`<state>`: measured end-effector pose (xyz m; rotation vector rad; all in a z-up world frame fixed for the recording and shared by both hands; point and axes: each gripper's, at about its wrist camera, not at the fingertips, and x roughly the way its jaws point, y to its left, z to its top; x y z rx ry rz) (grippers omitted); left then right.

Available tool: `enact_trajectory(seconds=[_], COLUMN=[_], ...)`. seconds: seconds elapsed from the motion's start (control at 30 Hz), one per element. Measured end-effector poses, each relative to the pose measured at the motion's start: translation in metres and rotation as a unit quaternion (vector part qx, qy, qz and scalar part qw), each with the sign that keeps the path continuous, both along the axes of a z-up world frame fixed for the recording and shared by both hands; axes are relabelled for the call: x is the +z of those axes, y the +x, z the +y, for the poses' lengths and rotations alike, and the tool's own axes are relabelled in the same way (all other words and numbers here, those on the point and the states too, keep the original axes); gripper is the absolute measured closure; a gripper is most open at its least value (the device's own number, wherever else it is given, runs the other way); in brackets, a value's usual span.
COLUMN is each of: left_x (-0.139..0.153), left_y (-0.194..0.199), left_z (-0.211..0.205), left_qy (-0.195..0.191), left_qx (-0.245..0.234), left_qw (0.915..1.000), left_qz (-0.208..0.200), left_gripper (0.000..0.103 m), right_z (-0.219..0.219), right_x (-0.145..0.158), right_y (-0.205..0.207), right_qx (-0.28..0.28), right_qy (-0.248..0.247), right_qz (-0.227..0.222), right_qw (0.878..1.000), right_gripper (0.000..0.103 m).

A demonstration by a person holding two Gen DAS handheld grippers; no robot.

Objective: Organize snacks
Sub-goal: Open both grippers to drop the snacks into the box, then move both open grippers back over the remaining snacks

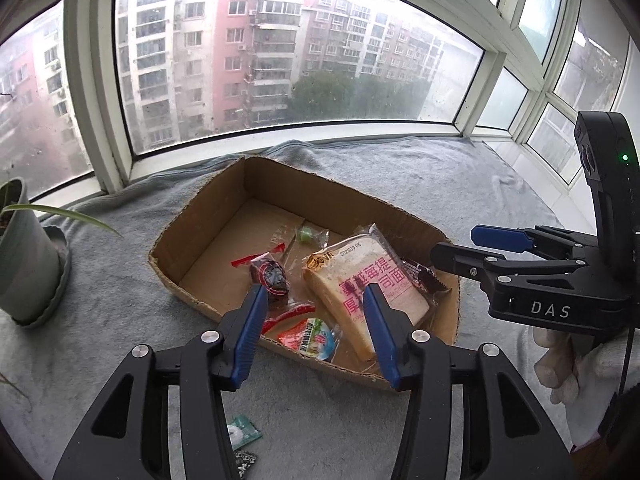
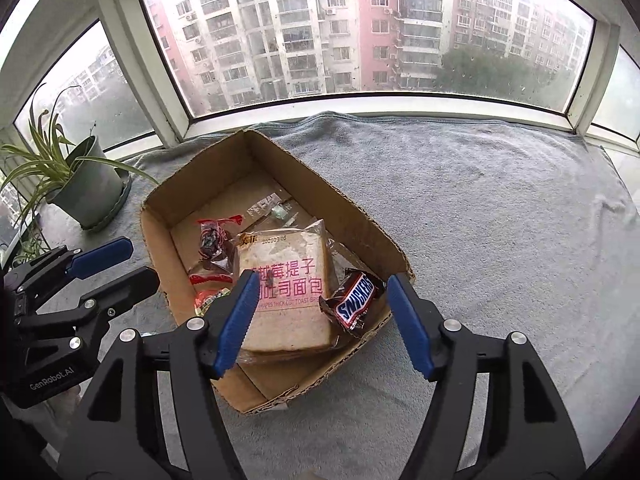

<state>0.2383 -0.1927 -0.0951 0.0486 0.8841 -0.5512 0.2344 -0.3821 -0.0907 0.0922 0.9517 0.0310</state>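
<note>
Snacks sit in a brown cardboard box on a gray towel by the window. The biggest one is a bag of toast bread with pink writing, lying flat in the near end of the box. A Snickers bar leans on the bread's right side. To the left of the bread are a dark candy in a red wrapper and a small orange and blue packet. A little green candy lies farther back.

The left gripper hangs over the near edge of the box, jaws spread wide and holding nothing. The right gripper hangs above the bread and the Snickers bar, jaws spread wide and empty too. A potted plant stands to the left of the box.
</note>
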Motion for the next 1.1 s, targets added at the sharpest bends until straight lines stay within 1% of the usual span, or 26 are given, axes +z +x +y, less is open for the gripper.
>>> enact_trajectory(seconds=[0.17, 0.3, 0.5, 0.57, 0.6, 0.7, 0.83, 0.87, 0.9, 1.0, 1.07, 1.1], left_x=[0.015, 0.026, 0.045, 0.051, 0.053, 0.061, 0.072, 0.074, 0.076, 0.080, 0.077, 0.075], left_y=[-0.010, -0.022, -0.044, -0.052, -0.057, -0.069, -0.089, -0.095, -0.101, -0.117, -0.130, -0.136], left_z=[0.014, 0.029, 0.073, 0.091, 0.100, 0.131, 0.170, 0.180, 0.190, 0.215, 0.227, 0.232], left_qy=[0.000, 0.001, 0.001, 0.002, 0.004, 0.004, 0.002, 0.000, -0.002, 0.000, 0.007, 0.010], left_qx=[0.009, 0.018, 0.050, 0.061, 0.069, 0.092, 0.123, 0.132, 0.140, 0.158, 0.165, 0.168], left_qw=[0.9998, 0.9994, 0.9977, 0.9968, 0.9962, 0.9941, 0.9905, 0.9892, 0.9879, 0.9851, 0.9844, 0.9841], left_qz=[-0.016, -0.028, -0.046, -0.051, -0.054, -0.057, -0.063, -0.065, -0.067, -0.067, -0.062, -0.057], left_gripper=[0.054, 0.054, 0.053, 0.052, 0.052, 0.052, 0.050, 0.047, 0.046, 0.045, 0.044, 0.042], right_z=[0.012, 0.024, 0.043, 0.049, 0.051, 0.056, 0.064, 0.067, 0.071, 0.088, 0.100, 0.107], right_x=[0.014, 0.024, 0.041, 0.044, 0.045, 0.047, 0.045, 0.044, 0.043, 0.041, 0.038, 0.035], right_y=[-0.013, -0.026, -0.051, -0.058, -0.061, -0.070, -0.080, -0.082, -0.085, -0.094, -0.097, -0.099], right_qx=[0.016, 0.041, 0.070, 0.076, 0.078, 0.087, 0.100, 0.107, 0.114, 0.138, 0.155, 0.165], right_qy=[0.003, 0.021, 0.030, 0.031, 0.033, 0.046, 0.077, 0.082, 0.082, 0.067, 0.062, 0.063], right_qz=[-0.014, -0.026, -0.060, -0.069, -0.075, -0.089, -0.094, -0.094, -0.094, -0.094, -0.085, -0.076], right_qw=[1.000, 0.999, 0.995, 0.994, 0.994, 0.991, 0.988, 0.986, 0.986, 0.984, 0.982, 0.981], right_gripper=[0.033, 0.033, 0.033, 0.025, 0.019, 0.018, 0.018, 0.018, 0.018, 0.018, 0.018, 0.018])
